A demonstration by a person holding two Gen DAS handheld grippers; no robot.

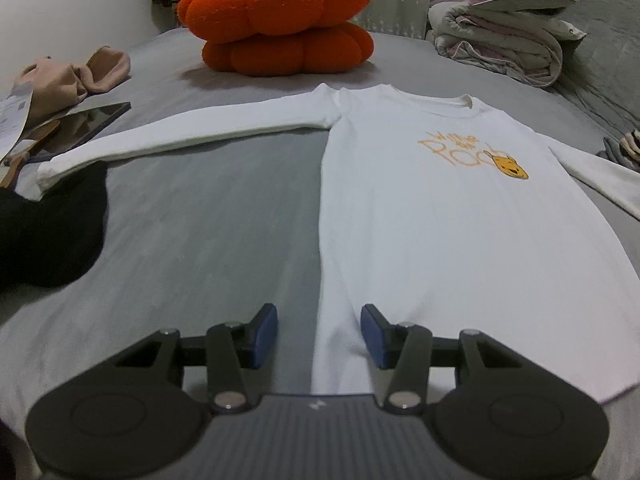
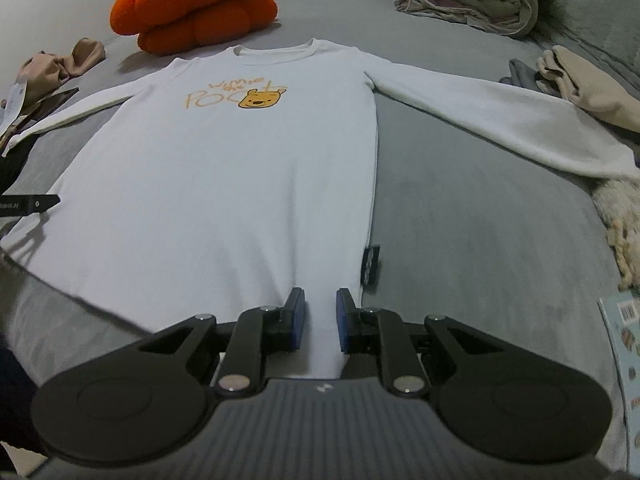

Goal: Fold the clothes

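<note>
Over grey bed sheet [image 1: 192, 216], above hem of spread white long-sleeved shirt [image 2: 224, 168].
Nearest, left gripper [image 1: 319, 336] spread at shirt's left edge, right gripper [image 2: 321, 322] narrowly parted, pinching nothing visible; beyond, sleeves out flat, yellow bear print [image 2: 262, 98]; farthest, orange pumpkin cushion [image 1: 276, 20], folded quilt [image 1: 504, 40].

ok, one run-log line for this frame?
stage: pre-fold | white long-sleeve shirt: flat on bed, sleeves spread | left gripper: open over hem | right gripper: narrow gap, nothing gripped
</note>
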